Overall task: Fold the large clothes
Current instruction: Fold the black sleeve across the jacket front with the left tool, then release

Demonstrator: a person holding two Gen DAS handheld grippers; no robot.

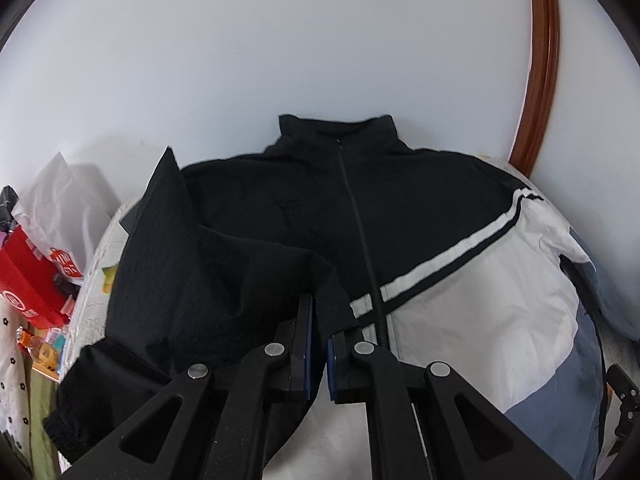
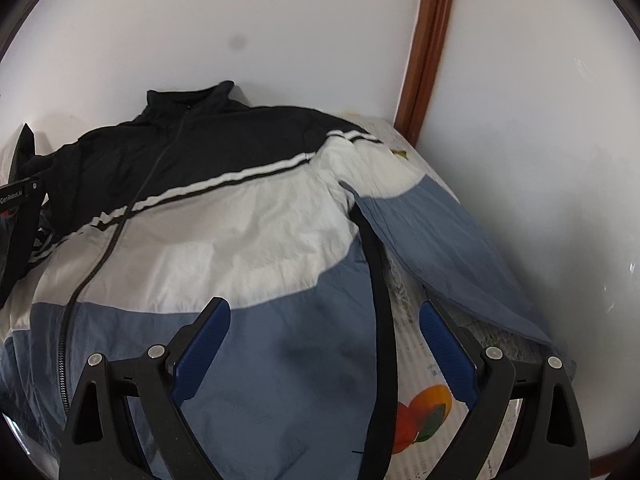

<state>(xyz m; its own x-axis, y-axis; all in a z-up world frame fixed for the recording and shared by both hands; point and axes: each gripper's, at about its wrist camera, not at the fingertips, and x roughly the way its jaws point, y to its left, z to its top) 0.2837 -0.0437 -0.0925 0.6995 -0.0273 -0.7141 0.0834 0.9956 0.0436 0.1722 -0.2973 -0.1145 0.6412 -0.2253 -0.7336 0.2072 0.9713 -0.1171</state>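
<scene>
A large zip-front windbreaker jacket in black, white and slate-blue panels (image 2: pixel 224 216) lies front-up across a white patterned bed cover printed with fruit (image 2: pixel 424 412), its stand-up collar against the pale wall. The step in hand looks like the first sleeve fold: the black left sleeve (image 1: pixel 224 280) is lifted off the cover and drawn over the jacket's chest, its elastic cuff hanging low at the left of the left wrist view. The left gripper (image 1: pixel 318 344) is clenched on a fold of that black sleeve fabric, near the zip. The blue right sleeve (image 2: pixel 448 240) lies spread out flat beside the body. The right gripper (image 2: pixel 324 352) hovers over the blue hem with its jaws wide apart, grasping nothing. Next, I judge, the black sleeve needs laying flat across the chest and releasing, then the blue sleeve folding inward likewise.
</scene>
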